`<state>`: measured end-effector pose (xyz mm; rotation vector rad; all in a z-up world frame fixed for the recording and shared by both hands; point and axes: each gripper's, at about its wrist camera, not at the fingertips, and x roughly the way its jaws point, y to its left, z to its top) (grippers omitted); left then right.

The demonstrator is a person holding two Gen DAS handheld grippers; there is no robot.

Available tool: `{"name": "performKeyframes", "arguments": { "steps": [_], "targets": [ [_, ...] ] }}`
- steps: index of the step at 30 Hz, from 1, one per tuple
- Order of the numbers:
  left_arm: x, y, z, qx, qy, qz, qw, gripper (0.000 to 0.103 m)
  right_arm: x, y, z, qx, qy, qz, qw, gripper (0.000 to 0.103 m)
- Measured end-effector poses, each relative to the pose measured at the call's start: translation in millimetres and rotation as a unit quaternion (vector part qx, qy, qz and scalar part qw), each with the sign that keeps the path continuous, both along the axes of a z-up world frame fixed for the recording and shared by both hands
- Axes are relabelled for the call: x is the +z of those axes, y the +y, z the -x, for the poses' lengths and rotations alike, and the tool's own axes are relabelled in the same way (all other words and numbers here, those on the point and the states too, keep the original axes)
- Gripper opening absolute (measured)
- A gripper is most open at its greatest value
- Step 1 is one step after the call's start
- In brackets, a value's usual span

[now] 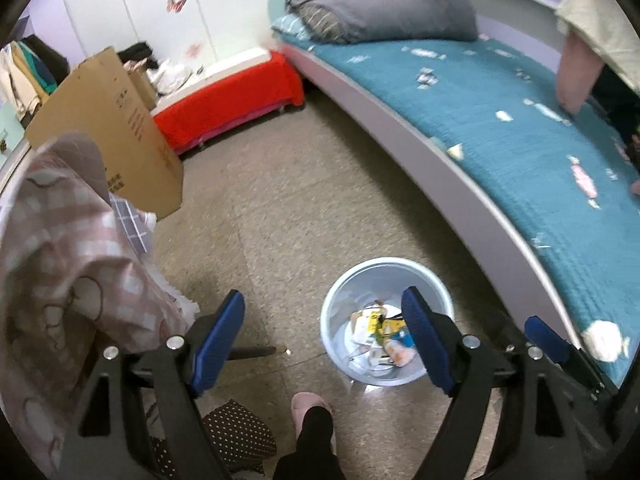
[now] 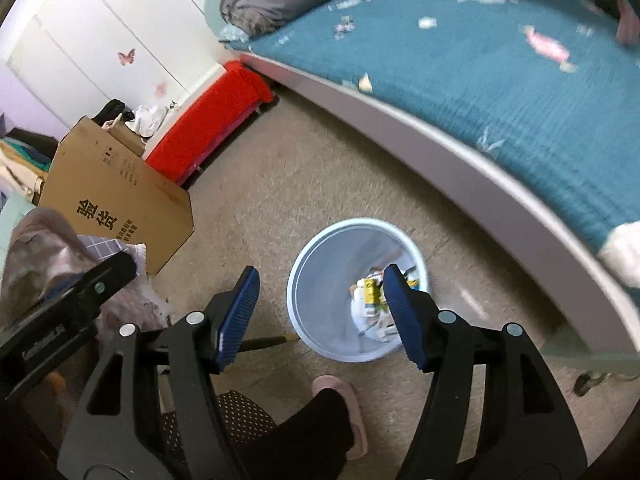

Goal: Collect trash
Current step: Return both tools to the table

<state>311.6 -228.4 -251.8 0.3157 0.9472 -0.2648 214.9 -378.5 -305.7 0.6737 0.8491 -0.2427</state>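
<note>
A pale blue waste bin [image 1: 340, 312] [image 2: 316, 280] stands on the floor beside the bed. Crumpled wrappers and paper scraps [image 1: 376, 334] [image 2: 370, 292] lie in its bottom. My left gripper [image 1: 323, 292] hangs above the bin's left rim, open, with nothing between its blue pads. My right gripper [image 2: 322, 269] is also over the bin, open and empty. More wrappers, among them a pink candy wrapper [image 1: 582, 178] [image 2: 546, 48], are scattered over the teal bedspread [image 1: 500, 128] [image 2: 480, 80].
A large cardboard box [image 1: 120, 128] [image 2: 116, 204] stands at the left, with a red-covered low bench [image 1: 228, 96] [image 2: 208, 128] behind it. Pink checked cloth [image 1: 60, 248] drapes at the near left. A person's foot in a pink slipper [image 1: 308, 404] [image 2: 356, 424] is next to the bin.
</note>
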Motion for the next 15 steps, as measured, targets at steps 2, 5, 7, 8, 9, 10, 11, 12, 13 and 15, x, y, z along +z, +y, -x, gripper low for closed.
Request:
{"name": "performKeyframes", "arguments": {
  "steps": [2, 5, 7, 8, 9, 10, 11, 12, 13, 15],
  "targets": [
    [16.8, 1.2, 13.6, -0.007, -0.014, 0.018, 0.9997, 0.079, 21.9, 5.8, 14.1, 0.003, -0.015, 0.018, 1.000, 0.064],
    [49.4, 8.0, 36.1, -0.017, -0.038, 0.046, 0.9981, 0.079, 54.6, 12.9, 31.0, 0.006, -0.041, 0.032, 0.999, 0.064],
    [72.3, 14.6, 53.2, -0.033, -0.052, 0.048, 0.9970, 0.079, 76.8, 22.7, 40.0, 0.013, -0.055, 0.040, 0.998, 0.064],
    [86.3, 22.9, 63.3, -0.037, -0.065, 0.051, 0.9959, 0.079, 87.7, 28.8, 42.3, 0.021, -0.065, 0.039, 0.997, 0.064],
    [95.4, 28.8, 70.5, -0.037, -0.074, 0.053, 0.9951, 0.079, 95.6, 33.4, 42.8, 0.027, -0.074, 0.038, 0.996, 0.064],
    [104.9, 36.1, 75.8, -0.037, -0.082, 0.055, 0.9944, 0.080, 108.2, 43.0, 43.7, 0.037, -0.084, 0.043, 0.995, 0.064],
    [114.9, 44.3, 81.2, -0.038, -0.091, 0.058, 0.9934, 0.080, 117.8, 52.1, 43.0, 0.048, -0.090, 0.048, 0.994, 0.064],
    [127.5, 58.8, 87.1, -0.035, -0.106, 0.056, 0.9921, 0.081, 129.9, 64.7, 42.1, 0.067, -0.102, 0.048, 0.991, 0.064],
    [136.2, 71.1, 91.2, -0.028, -0.117, 0.054, 0.9912, 0.082, 138.0, 74.7, 39.8, 0.078, -0.110, 0.048, 0.990, 0.064],
    [156.0, 103.2, 95.9, -0.014, -0.135, 0.058, 0.9890, 0.082, 151.8, 94.9, 38.3, 0.107, -0.120, 0.045, 0.986, 0.065]
  ]
}}
